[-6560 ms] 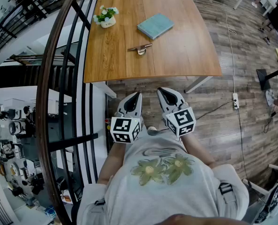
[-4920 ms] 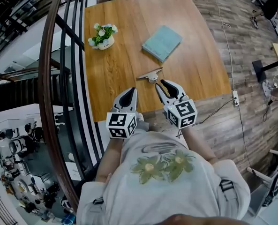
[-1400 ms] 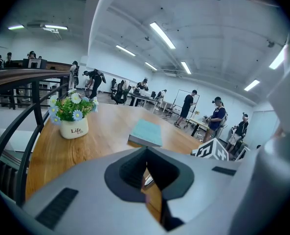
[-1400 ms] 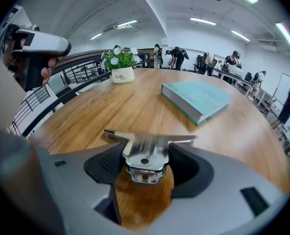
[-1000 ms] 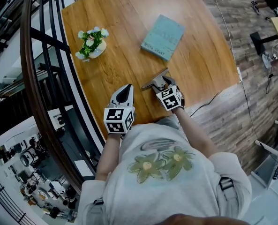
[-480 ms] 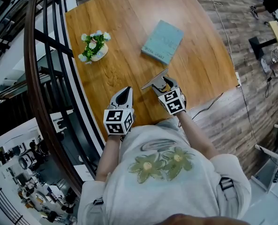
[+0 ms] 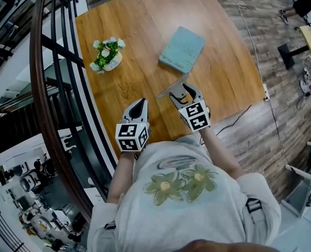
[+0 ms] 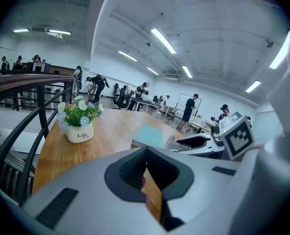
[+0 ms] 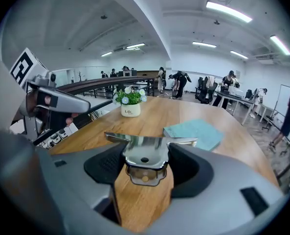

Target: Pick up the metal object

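Observation:
The metal object [image 7: 171, 88], a shiny bar with a rounded bracket under it, is clamped between the jaws of my right gripper [image 7: 180, 92] near the front edge of the wooden table [image 7: 139, 25]. In the right gripper view the metal object [image 9: 141, 144] spans across both jaws, and the tabletop shows beneath it. My right gripper [image 9: 145, 166] is shut on it. To the left, my left gripper [image 7: 139, 105] hovers over the table's front edge with nothing in it. Its jaws stand together in the left gripper view [image 8: 145, 173].
A teal book [image 7: 182, 49] lies beyond the metal object. A small white pot of flowers [image 7: 107, 54] stands at the table's left side. A dark curved railing [image 7: 53, 88] runs close along the left edge. Wood flooring and a cable lie to the right.
The person came up to the table; my right gripper opened, reached the metal object and shut on it. In the last second the object has tilted and shifted slightly away. The left gripper barely moved.

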A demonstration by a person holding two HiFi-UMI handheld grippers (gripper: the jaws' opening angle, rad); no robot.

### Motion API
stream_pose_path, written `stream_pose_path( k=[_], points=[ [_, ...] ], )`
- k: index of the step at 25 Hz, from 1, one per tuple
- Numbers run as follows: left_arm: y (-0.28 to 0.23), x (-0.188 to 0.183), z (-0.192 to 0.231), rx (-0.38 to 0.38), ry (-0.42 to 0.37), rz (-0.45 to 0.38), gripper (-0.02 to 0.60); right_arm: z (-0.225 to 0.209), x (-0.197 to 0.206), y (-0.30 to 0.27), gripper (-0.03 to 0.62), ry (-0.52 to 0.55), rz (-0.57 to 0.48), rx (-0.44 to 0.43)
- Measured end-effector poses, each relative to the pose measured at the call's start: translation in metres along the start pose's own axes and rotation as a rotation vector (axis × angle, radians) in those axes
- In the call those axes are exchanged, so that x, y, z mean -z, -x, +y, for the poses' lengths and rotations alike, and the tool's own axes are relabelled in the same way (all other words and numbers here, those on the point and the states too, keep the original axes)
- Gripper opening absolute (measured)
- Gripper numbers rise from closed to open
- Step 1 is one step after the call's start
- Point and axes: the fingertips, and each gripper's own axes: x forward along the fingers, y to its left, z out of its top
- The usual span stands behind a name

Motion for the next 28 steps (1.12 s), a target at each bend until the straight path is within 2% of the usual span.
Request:
stream_pose_path(
  k=[19,28],
  points=[
    [0.006,-0.010,0.010,-0.026,0.012,-0.027,0.014,0.006,-0.071,0.037,0.284,0.045,-0.173,-0.011],
    [0.006,-0.015,0.007,-0.024,-0.005,-0.037,0.014,0.004,-0.087,0.054,0.284,0.045,-0.238,-0.007]
  ],
)
